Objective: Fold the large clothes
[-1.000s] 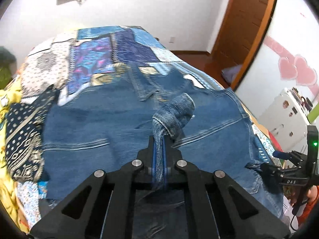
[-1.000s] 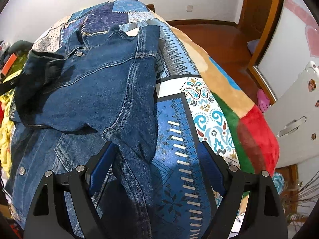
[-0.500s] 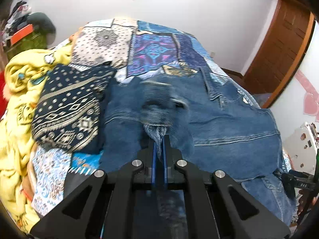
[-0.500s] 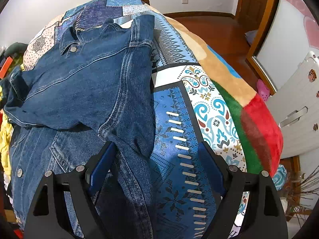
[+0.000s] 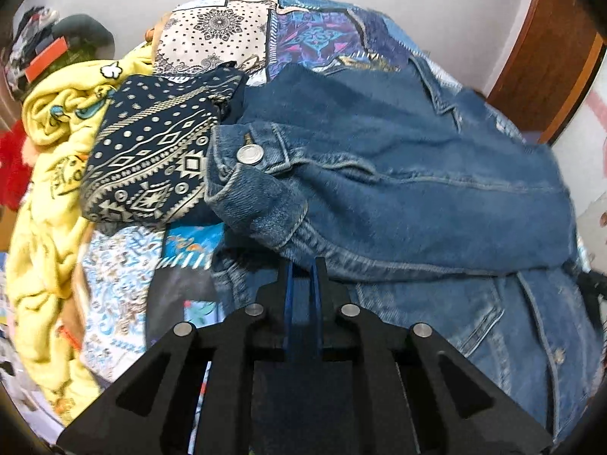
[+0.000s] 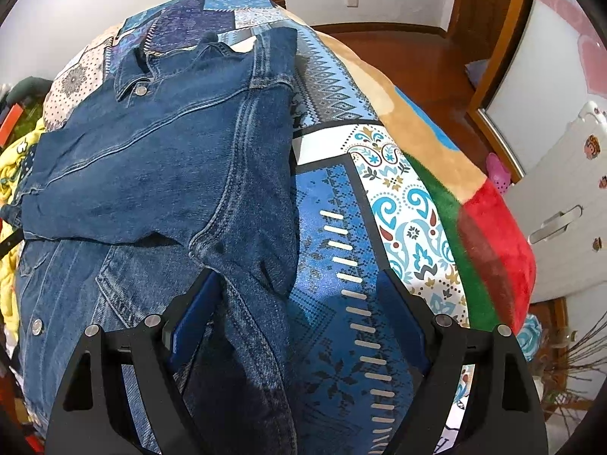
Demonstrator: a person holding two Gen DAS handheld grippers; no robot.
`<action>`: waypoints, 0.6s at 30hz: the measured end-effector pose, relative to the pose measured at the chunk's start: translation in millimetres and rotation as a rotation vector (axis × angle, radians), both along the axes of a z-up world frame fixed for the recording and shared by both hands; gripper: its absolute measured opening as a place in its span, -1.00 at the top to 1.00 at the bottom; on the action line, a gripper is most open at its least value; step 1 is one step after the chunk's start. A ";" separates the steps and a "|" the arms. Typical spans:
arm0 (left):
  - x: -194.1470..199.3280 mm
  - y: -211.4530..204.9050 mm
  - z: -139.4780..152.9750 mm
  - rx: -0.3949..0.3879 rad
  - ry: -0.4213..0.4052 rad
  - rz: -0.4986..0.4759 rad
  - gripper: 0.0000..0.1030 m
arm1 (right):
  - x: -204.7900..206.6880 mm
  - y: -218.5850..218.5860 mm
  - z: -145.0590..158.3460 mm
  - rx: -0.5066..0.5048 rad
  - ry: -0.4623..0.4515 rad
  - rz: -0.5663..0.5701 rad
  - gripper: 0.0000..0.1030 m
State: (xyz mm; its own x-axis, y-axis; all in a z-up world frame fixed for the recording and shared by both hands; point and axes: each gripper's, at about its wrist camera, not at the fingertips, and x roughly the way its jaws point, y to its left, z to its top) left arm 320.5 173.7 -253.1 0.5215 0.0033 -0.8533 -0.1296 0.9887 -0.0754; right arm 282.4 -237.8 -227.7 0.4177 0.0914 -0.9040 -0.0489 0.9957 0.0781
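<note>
Denim jacket (image 5: 398, 174) just ahead of clenched left gripper (image 5: 302, 276); right gripper (image 6: 299, 303) released, straddling hem

left gripper (image 5: 302, 265): pitched steeply downward, jaws drawn nearly together, blue pads almost touching. right gripper (image 6: 297, 288): pitched steeply downward, jaws spread wide apart.

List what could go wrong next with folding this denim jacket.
1. The left gripper, jaws nearly shut, sits right at the folded-over sleeve cuff; pulling away could drag it and undo the fold.
2. The patterned navy garment lies against the cuff and may get caught in the next fold.
3. The denim jacket hem bunches between the right gripper jaws, which stand open.
</note>
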 end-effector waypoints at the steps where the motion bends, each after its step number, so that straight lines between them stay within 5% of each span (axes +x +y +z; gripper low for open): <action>1: -3.4 -0.1 2.9 0.015 0.003 -0.002 0.84 | -0.9 1.0 2.9 -0.004 -0.008 0.004 -0.60; 5: -18.4 3.1 29.4 0.068 -0.041 0.003 0.70 | -6.7 7.1 22.7 -0.018 -0.063 0.022 -0.60; 7: -28.5 5.7 49.6 0.104 -0.088 0.013 0.40 | -11.2 10.4 34.0 -0.015 -0.094 0.032 -0.60; 9: -43.3 8.3 70.4 0.131 -0.145 0.019 -0.14 | -17.3 13.1 44.6 -0.016 -0.125 0.043 -0.60; 18: -93.9 13.0 100.5 0.111 -0.170 -0.008 -0.31 | -52.8 26.3 78.0 -0.064 -0.226 0.092 -0.60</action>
State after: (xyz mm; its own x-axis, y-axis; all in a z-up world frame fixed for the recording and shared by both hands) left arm 226.6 186.7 -152.7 0.6580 0.0877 -0.7479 -0.1168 0.9931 0.0137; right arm 229.6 -211.5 -149.7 0.6023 0.0843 -0.7938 -0.1486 0.9889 -0.0077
